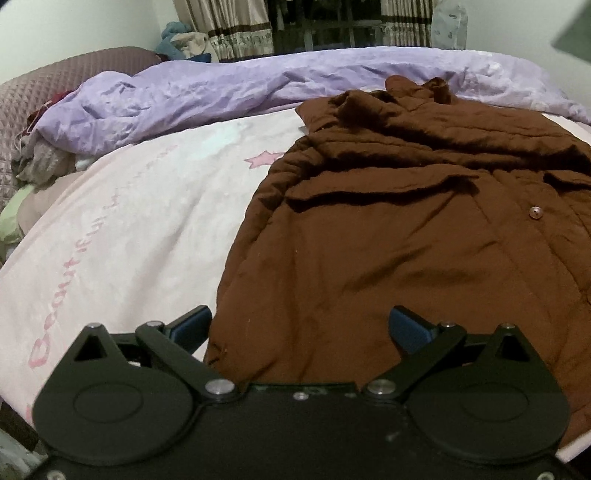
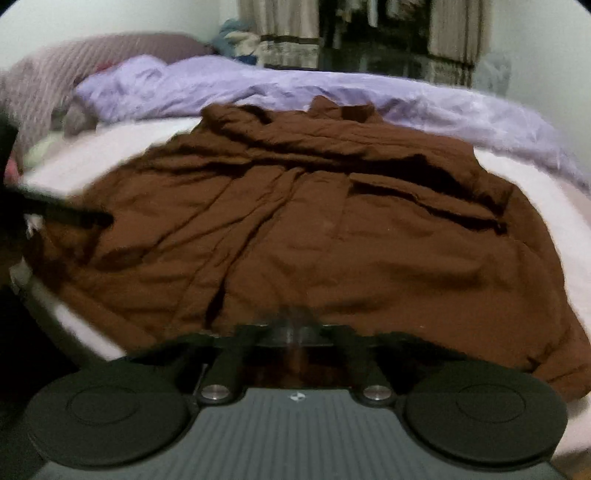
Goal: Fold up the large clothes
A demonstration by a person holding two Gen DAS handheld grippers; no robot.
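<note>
Nearest, pale pink sheet (image 1: 122, 236) over the bed, pink lettering at 8 o'clock and a star toward centre. Brown coat (image 1: 388, 229) spread flat across it, filling 3 o'clock in the left view and the middle of the right view, collar bunched at 12. Beyond, rumpled lilac duvet (image 1: 221, 88) along the far edge; mauve headboard (image 1: 55, 81) at 10 o'clock; curtains (image 1: 229, 29) and dark window at 12.

Left gripper (image 1: 300, 326) spread wide at 6 o'clock, blue pads apart over the coat's near hem, gripping nothing. Right gripper (image 2: 295, 332) blurred, closed tight at the hem; fabric pinched or not, cannot tell.
</note>
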